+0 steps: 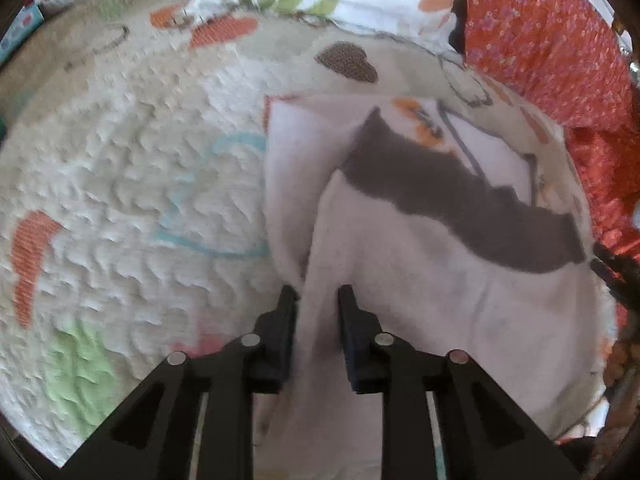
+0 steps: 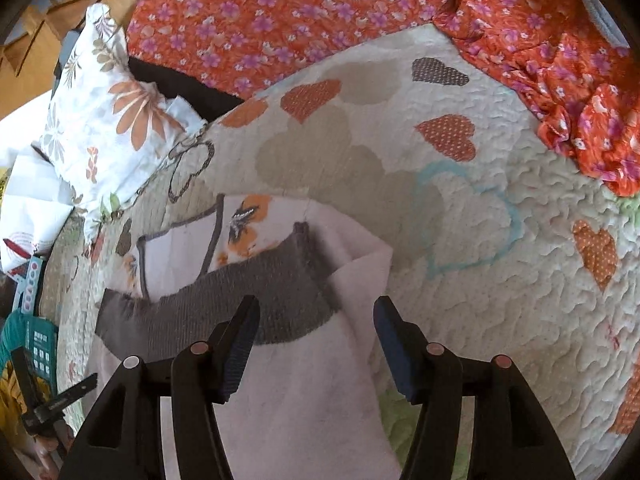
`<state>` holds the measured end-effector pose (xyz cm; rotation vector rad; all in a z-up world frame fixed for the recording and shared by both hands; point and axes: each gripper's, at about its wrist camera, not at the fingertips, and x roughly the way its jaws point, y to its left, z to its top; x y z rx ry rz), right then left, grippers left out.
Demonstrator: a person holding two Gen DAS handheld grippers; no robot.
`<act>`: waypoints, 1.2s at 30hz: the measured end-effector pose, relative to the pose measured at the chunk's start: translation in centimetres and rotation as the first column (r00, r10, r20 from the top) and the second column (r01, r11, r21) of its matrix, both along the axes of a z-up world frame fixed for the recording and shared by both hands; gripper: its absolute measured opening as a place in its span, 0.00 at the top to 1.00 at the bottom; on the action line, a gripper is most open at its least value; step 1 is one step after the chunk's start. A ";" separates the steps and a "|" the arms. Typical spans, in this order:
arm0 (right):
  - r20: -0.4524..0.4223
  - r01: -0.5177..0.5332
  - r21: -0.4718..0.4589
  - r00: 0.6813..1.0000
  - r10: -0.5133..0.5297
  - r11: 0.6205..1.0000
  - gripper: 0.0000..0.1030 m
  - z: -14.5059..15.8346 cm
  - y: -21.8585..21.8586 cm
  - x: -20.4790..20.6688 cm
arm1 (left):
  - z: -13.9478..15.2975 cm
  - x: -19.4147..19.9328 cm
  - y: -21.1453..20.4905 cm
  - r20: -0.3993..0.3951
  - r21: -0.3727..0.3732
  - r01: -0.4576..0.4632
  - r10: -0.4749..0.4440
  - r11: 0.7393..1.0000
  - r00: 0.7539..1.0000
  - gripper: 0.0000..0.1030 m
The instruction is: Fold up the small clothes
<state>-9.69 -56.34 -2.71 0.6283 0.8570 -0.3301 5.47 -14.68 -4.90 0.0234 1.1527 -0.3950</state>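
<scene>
Garment (image 1: 420, 288), pale pink with a grey band, lies rumpled on a quilt (image 1: 120, 184) beside an orange floral spread (image 2: 280, 12). Soft, light cloth, likely best taken at an edge. Left gripper (image 1: 318, 294) pinches a fold of it; right gripper (image 2: 316, 312) hangs over it, jaws apart, empty. Flowered pillow (image 2: 108, 120) sits beyond.

The white garment (image 1: 420, 280) runs off the bottom edge; its shape is perhaps unclear.
</scene>
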 end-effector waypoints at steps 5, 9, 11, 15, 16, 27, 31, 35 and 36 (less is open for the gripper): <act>0.004 0.018 0.002 1.000 -0.018 1.000 0.38 0.2 0.2 0.1 | 0.6 0.9 0.8 0.060 0.102 -0.052 0.046 0.993 0.997 0.94; 0.028 0.003 -0.002 1.000 -0.003 1.000 0.38 0.6 0.7 0.2 | 0.3 0.9 1.1 0.063 0.123 -0.054 0.047 0.991 0.997 0.89; 0.040 -0.039 -0.010 0.998 0.039 0.999 0.38 1.0 1.9 0.4 | 0.7 0.9 1.4 0.069 0.123 -0.069 0.061 0.990 0.996 0.82; 0.058 -0.163 -0.016 0.985 0.164 0.986 0.38 1.4 5.8 1.2 | 1.3 1.6 2.4 0.071 0.063 -0.132 0.128 0.989 0.989 0.79; 0.061 -0.215 -0.019 0.975 0.216 0.976 0.38 1.3 7.3 1.5 | 1.6 1.6 2.6 0.089 0.063 -0.149 0.144 0.987 0.986 0.78; -0.094 -0.578 -0.153 0.816 0.570 0.802 0.58 -1.6 22.2 5.3 | 4.2 1.1 4.2 0.174 -0.053 -0.207 0.213 0.977 0.961 0.51; -0.136 -0.586 -0.268 0.809 0.572 0.765 0.49 -2.3 24.2 6.5 | 5.3 0.7 4.4 0.204 -0.088 -0.217 0.231 0.972 0.951 0.40; -0.028 -0.561 -0.266 0.817 0.575 0.784 0.49 0.3 23.6 5.0 | 7.2 -0.6 4.8 0.278 -0.131 -0.228 0.257 0.965 0.926 0.24; -0.033 -0.532 -0.280 0.837 0.545 0.799 0.49 0.7 22.8 4.6 | 7.7 -1.1 4.9 0.308 -0.134 -0.230 0.261 0.964 0.915 0.22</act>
